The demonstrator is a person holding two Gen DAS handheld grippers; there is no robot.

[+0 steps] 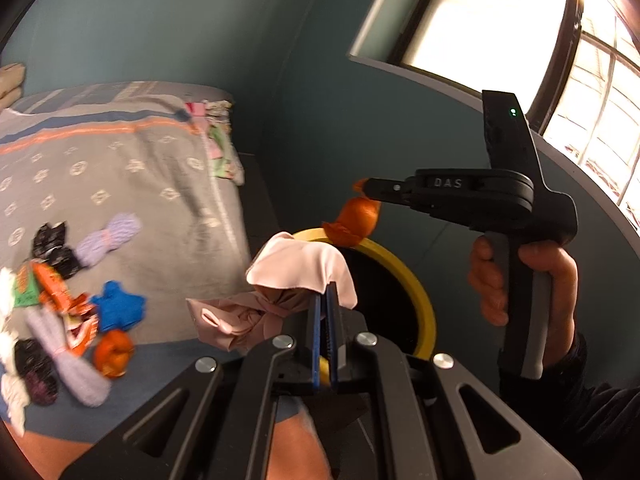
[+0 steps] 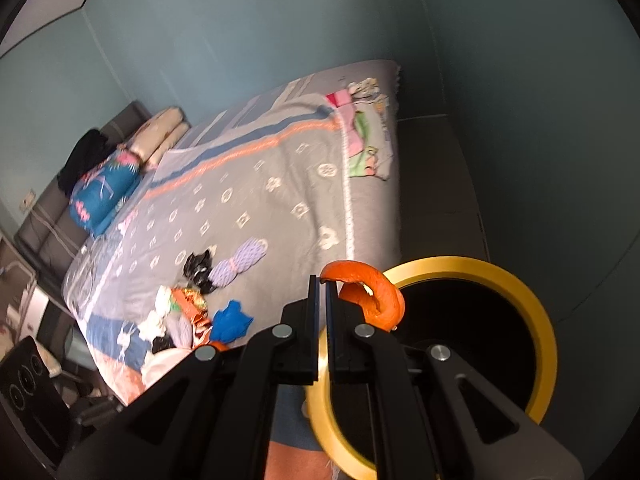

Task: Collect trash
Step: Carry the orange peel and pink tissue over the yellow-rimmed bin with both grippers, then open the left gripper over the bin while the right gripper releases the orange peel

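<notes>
Over the yellow-rimmed bin (image 2: 548, 344), at two o'clock, your right gripper (image 2: 322, 280) pinches orange peel (image 2: 372, 292); the left gripper (image 1: 326, 292) pinches pink cloth (image 1: 304, 264) (release only once centred).

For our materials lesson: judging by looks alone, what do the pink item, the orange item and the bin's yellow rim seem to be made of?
Pink item in the left gripper: probably thin matte cloth or tissue, since it drapes in soft folds.
Orange item in the right gripper: possibly crepe paper or peel; it holds a stiff curl.
Yellow rim: likely smooth plastic with an even sheen.
</notes>
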